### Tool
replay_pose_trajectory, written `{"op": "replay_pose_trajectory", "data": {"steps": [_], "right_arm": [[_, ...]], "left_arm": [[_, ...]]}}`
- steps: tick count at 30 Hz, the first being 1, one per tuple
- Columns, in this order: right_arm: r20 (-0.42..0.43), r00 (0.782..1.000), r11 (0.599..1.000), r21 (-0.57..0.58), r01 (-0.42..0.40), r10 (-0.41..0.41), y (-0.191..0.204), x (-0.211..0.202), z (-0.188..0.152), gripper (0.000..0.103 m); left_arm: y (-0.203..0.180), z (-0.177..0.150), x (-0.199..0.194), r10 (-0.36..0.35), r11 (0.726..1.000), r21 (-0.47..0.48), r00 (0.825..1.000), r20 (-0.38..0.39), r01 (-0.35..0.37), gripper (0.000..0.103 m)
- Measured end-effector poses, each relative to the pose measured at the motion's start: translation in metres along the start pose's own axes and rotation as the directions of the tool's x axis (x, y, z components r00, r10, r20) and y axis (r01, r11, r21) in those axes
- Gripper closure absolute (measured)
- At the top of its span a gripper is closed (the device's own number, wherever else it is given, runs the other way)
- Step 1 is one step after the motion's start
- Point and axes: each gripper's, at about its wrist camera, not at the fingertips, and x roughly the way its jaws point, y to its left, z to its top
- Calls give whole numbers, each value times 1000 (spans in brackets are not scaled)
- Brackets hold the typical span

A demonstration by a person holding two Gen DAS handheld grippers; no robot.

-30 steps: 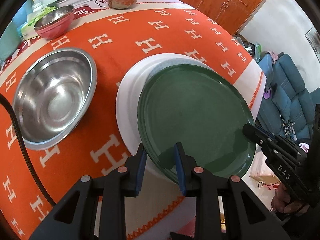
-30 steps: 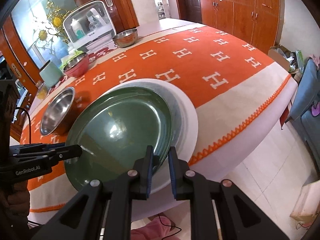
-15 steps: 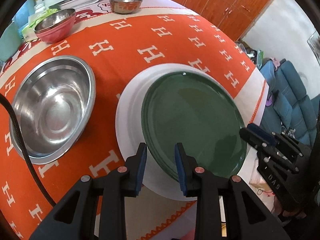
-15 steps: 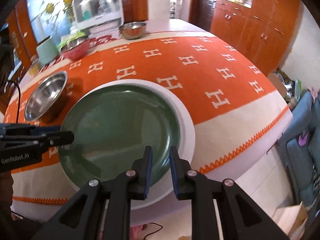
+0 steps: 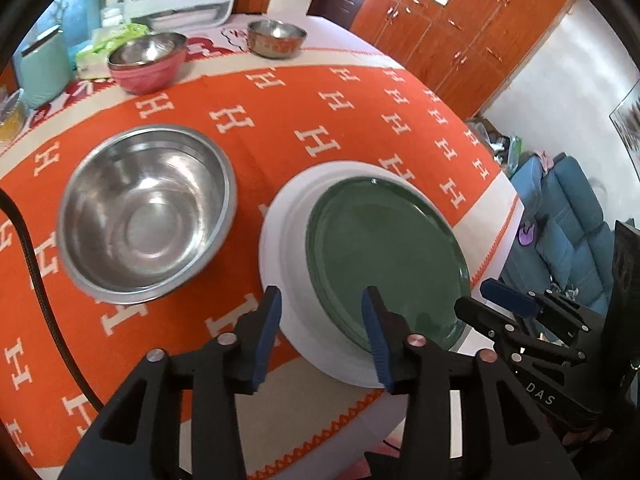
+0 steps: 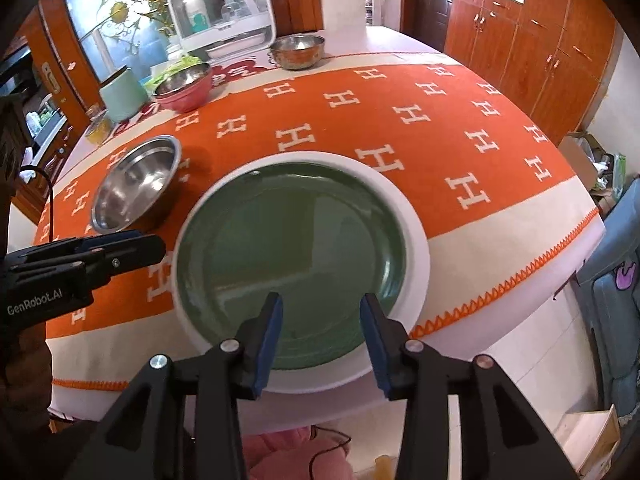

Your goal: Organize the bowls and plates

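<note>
the green plate (image 6: 292,256) lies flat inside the wider white plate (image 6: 416,248), the white rim showing as a ring all round it, and the pair sits close to the table's near edge, just ahead of both sets of tongs. the right gripper (image 6: 320,316) hangs above the near rim of the stack with its jaws apart; they have just been opening, and nothing is pressed between the blue pads, though the plate's edge shows through the gap below. the left gripper (image 5: 320,316) is likewise apart, having just been opening, poised over the stack's left-hand rim with nothing clamped; its tips show in the right wrist view off to the left, clear of the plates. the near white rim reaches out over the cream border of the orange cloth (image 5: 280,128), almost to the zigzag hem, and past that the table drops away to the tiled floor. left of the stack stands a large steel bowl (image 5: 144,216), near but apart, a strip of bare cloth between them. beyond the plates and to their right the cloth lies open. at the far end sit a steel bowl nested in a pink bowl (image 5: 146,62) and a small steel bowl (image 5: 276,38). that makes two plates and four bowls.
</note>
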Motion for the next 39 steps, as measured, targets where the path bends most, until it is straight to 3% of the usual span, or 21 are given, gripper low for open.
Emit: {"op": "replay_pose_trajectory", "data": {"steps": [6,9,13,20,30,39], "right_arm": [[38,998,995,-89,-51,54,20,-6,18,60],[60,994,987,-138,-83,92,30,-7,31,52],[87,988,972,-208,-110,131,45,-9,46,52],[112,975,942,-300,-151,192,68,-6,69,51],[157,961,924,-347,-163,229,92,6,86,47],[155,963,918,-367,-150,220,116,35,92,43]], "left_arm": [[15,-4,-25,19,997,-77,999,41,-15,54],[22,-4,-38,57,992,-116,995,76,-47,50],[34,-2,-53,135,978,-173,985,108,-115,45],[49,1,-81,284,942,-236,942,178,-239,29],[70,11,-94,399,902,-264,893,207,-342,24],[97,23,-72,411,895,-247,901,139,-371,22]]}}
